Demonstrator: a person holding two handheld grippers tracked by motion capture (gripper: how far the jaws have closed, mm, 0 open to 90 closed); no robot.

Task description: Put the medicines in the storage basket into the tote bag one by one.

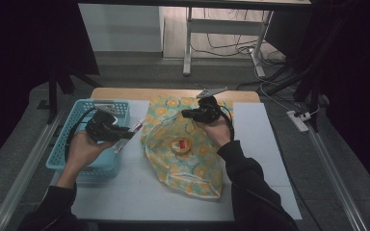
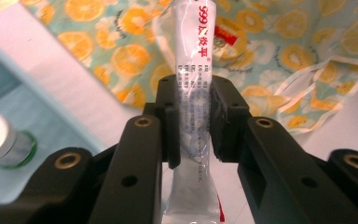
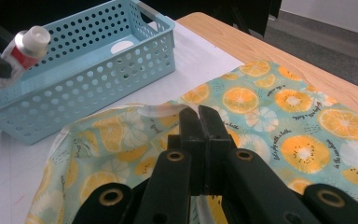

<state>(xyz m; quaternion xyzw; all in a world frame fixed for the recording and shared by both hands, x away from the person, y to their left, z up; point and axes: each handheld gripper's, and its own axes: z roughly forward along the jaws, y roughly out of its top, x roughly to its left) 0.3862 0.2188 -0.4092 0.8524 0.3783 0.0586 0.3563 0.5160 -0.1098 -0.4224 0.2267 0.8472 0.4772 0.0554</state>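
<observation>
Tube: a white tube with red print, clamped across its middle between the left gripper's jaws; its capped end points toward the pouch, and it hangs above the gap between basket and pouch.
Left gripper: jaws closed narrow on the tube, pads pressing its flattened body from both sides; in the high view it sits over the basket's right edge.
Left hand: palm up beneath the gripper, above the basket.
Right gripper: jaws pressed together on the clear plastic rim of the pouch's opening, holding that edge up.
Right hand: over the far side of the pouch, dark sleeve trailing back.
Pouch: flat teal bag printed with orange slices, lying mid-table, mouth toward the basket.
Round tin: seen through the pouch's clear panel, red label on top.
Basket: pale blue and perforated, at the table's left.
Jar: white-lidded with a green band, inside the basket.
Table: covered by a white sheet, wooden edge at the far side.
</observation>
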